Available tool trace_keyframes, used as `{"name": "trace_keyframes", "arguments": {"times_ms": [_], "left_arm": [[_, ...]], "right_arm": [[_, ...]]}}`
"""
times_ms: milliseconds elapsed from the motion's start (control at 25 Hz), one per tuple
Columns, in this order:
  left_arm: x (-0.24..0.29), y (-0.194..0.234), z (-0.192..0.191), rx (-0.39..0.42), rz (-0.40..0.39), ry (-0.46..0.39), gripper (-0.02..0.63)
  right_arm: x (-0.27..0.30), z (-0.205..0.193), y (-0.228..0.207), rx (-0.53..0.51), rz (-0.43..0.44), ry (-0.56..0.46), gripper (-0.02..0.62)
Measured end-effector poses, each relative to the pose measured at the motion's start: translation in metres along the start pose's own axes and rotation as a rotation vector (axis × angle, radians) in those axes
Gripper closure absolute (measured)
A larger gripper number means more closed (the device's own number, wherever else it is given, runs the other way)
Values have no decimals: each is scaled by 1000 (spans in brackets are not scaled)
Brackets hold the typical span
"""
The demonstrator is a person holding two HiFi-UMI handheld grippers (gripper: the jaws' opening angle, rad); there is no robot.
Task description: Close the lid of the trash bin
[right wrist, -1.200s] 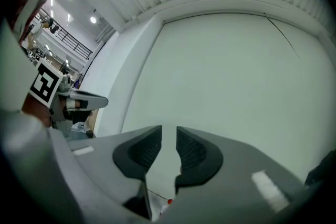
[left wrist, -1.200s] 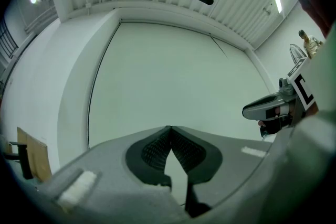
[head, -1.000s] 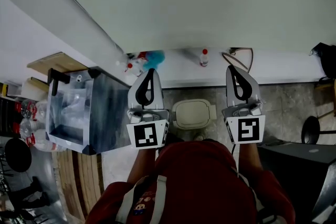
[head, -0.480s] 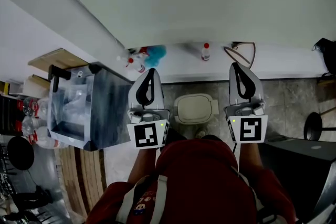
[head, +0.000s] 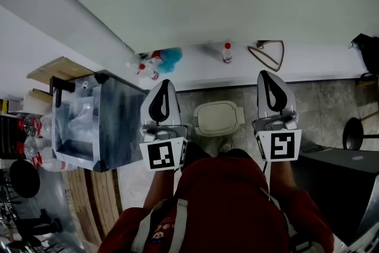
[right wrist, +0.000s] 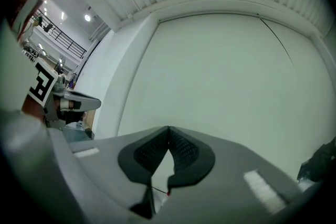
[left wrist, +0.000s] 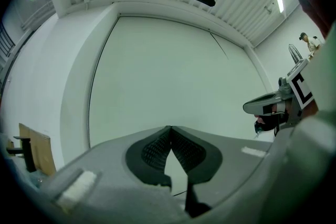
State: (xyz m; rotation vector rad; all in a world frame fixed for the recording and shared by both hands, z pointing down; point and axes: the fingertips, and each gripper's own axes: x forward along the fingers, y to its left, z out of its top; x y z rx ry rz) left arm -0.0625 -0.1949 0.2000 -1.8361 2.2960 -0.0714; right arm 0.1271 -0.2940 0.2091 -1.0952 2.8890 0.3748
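**Bin on floor, lid down**

Pale cream bin (head: pixel 219 118), rounded-rectangle outline, seen from almost straight above in the head view. It stands upright on the grey tiled floor (head: pixel 320 109), near the foot of the white wall (head: pixel 308 71). The lid (head: pixel 217 115) lies flat across the top with a slightly raised centre panel. A small tab sticks out at its right edge. Finer detail too small to tell.

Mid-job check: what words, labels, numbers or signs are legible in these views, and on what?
No text reads clearly.
Marker cube on the left gripper, and the right gripper likewise: square patterns only, no letters.
Print on the red top: too blurred to read.
Red-capped bottle: label too small to read.
Trash bin lid: no marking visible.
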Motion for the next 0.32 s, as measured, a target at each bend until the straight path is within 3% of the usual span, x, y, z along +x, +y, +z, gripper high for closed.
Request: {"name": "trace_keyframes", "arguments": {"times_ms": [320], "left_arm": [[-1, -3, -3, -12, -21, 3, 603]], "right_arm": [[-4, -2, 0, -1, -14, 4, 595]]}}
